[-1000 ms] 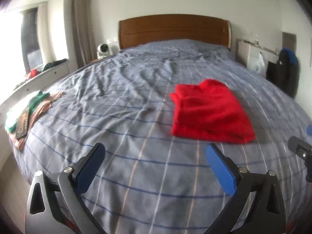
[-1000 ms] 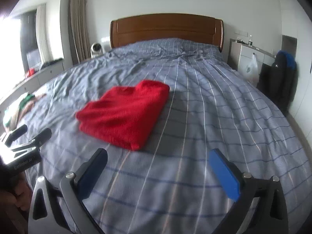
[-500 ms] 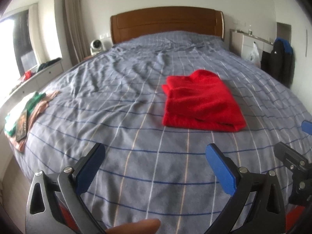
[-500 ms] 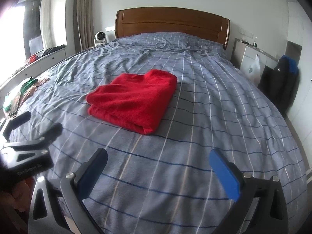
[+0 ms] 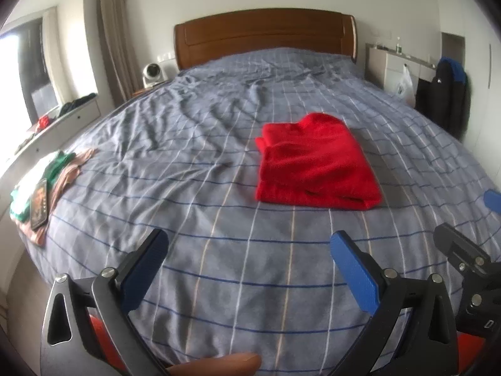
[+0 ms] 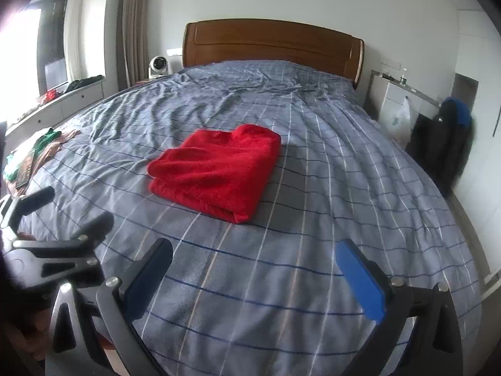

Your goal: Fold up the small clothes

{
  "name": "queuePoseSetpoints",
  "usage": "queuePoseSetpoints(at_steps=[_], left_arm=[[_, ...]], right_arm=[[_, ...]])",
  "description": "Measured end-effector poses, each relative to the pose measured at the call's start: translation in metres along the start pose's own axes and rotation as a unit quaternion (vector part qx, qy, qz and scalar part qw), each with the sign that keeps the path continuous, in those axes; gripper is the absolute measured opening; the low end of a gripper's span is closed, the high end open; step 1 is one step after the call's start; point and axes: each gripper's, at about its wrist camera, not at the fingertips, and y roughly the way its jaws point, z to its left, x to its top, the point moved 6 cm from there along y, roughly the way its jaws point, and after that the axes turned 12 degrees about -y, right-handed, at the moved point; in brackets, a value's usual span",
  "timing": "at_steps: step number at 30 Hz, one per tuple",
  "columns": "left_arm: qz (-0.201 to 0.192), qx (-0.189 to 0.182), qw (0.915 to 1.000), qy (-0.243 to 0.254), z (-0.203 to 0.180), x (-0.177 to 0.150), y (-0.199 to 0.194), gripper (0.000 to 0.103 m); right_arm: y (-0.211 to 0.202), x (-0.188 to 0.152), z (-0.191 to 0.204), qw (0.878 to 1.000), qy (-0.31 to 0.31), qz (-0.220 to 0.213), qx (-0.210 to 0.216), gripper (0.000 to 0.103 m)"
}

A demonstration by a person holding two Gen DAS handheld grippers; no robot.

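Red and fleecy, the folded red garment [image 5: 316, 163] lies as a thick rectangle near the middle of the grey-blue checked bedspread [image 5: 219, 266], its long axis running from the foot of the bed toward the brown wooden headboard [image 5: 264, 33]. The near short edge shows stacked layers, so the fold looks finished, though that is a judgement from its shape.

From the left gripper [image 5: 247, 250] the garment sits ahead and to the right; from the right gripper [image 6: 255, 258] it sits ahead and a little to the left [image 6: 216, 169]. So it lies between the two tools, well apart from both, with neither clearly nearer. Both sets of blue-padded jaws stand wide apart and hold nothing, hovering over bare bedspread.

Further out, a loose pile of green, white and pink clothes [image 5: 47, 169] rests at the left edge of the bed, with a dark flat object on top. If another piece is to be folded, that pile lies on the left gripper's side, so the left hand seems the better placed to reach it.
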Motion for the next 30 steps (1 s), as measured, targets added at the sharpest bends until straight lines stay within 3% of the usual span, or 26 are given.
queuePoseSetpoints(at_steps=[19,30], left_arm=[[0.009,0.025,0.9996,-0.006,0.0068,0.0018,0.0036,0.103],[0.013,0.018,0.9997,0.004,0.0052,0.0001,0.0027,0.103]], right_arm=[[0.0014,-0.0028,0.0024,0.999,-0.029,0.021,-0.012,0.102],[0.0029,-0.0049,-0.0002,0.999,-0.023,0.025,-0.011,0.102]])
